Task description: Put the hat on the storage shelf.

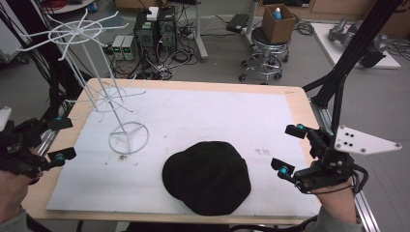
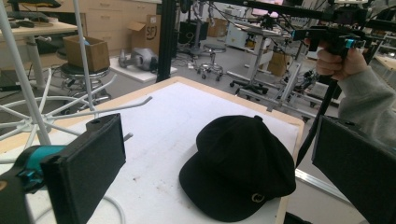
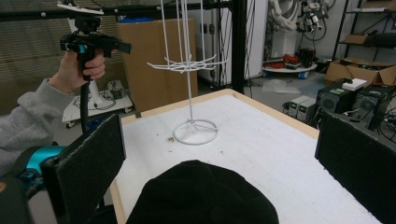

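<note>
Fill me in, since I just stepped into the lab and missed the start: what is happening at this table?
A person holds a two-jaw gripper in each hand over a white-covered wooden table. A black fabric cap lies flat near the front edge, untouched. A white wire rack with hooked arms stands upright at the back left, nothing hanging on it. The left gripper sits off the table's left edge and the right gripper near its right edge, both with jaws apart and holding nothing.

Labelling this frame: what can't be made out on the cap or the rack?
- Black cap: underside hidden against the table, all views; near part cut by the bottom edge, right gripper view.
- Cap's metal emblem: too small to read, left gripper view.
- White wire rack: top cut by the upper edge, both gripper views.
</note>
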`<action>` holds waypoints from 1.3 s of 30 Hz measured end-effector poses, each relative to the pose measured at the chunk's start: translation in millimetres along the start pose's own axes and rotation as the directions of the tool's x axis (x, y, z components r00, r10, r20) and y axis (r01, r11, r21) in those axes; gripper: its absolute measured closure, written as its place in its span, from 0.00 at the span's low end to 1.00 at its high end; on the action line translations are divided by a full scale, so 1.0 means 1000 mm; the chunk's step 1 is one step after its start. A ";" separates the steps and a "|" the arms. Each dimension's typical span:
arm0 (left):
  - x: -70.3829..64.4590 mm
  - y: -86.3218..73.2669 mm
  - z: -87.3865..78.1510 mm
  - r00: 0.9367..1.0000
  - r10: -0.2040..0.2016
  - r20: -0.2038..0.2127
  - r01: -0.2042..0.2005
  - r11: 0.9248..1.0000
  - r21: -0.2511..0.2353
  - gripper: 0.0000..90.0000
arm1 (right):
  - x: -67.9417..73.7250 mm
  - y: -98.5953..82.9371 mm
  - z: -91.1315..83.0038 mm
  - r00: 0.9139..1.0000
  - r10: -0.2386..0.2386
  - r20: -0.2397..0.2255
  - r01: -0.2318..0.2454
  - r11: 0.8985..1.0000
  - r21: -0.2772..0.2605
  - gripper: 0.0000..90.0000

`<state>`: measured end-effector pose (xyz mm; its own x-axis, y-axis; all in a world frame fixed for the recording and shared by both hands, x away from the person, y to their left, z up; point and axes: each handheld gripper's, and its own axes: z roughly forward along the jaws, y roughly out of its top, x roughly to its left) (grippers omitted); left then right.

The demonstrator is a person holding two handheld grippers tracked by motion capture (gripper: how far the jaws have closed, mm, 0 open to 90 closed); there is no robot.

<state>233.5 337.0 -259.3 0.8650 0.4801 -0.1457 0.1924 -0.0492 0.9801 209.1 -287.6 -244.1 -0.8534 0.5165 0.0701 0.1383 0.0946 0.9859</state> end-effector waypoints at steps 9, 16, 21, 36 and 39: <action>0.000 0.000 0.000 1.000 -0.003 -0.005 0.003 1.000 0.002 0.03 | 0.001 -0.002 0.009 1.000 -0.016 -0.009 0.016 1.000 0.026 0.01; 0.001 -0.001 0.000 1.000 -0.005 -0.016 0.005 1.000 0.009 0.03 | 0.000 -0.004 0.019 0.999 -0.035 -0.026 0.036 0.998 0.058 0.01; 0.001 -0.002 0.001 1.000 -0.006 -0.020 0.006 1.000 0.014 0.03 | -0.002 -0.010 0.033 0.997 -0.050 -0.066 0.055 0.996 0.073 0.01; 0.003 -0.004 0.000 0.999 -0.014 -0.029 0.015 1.000 0.025 0.03 | -0.020 -0.051 0.088 0.982 -0.027 -0.190 0.067 0.976 0.207 0.01; 0.004 -0.004 0.000 0.999 -0.018 -0.031 0.018 1.000 0.025 0.03 | -0.023 -0.059 0.095 0.981 -0.016 -0.195 0.060 0.974 0.219 0.01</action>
<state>235.7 339.1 -263.9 0.8468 0.5076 -0.1588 0.2198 -0.0621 0.9736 267.9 -224.3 -318.0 -0.9371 0.3391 0.0825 0.1938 0.3090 0.9311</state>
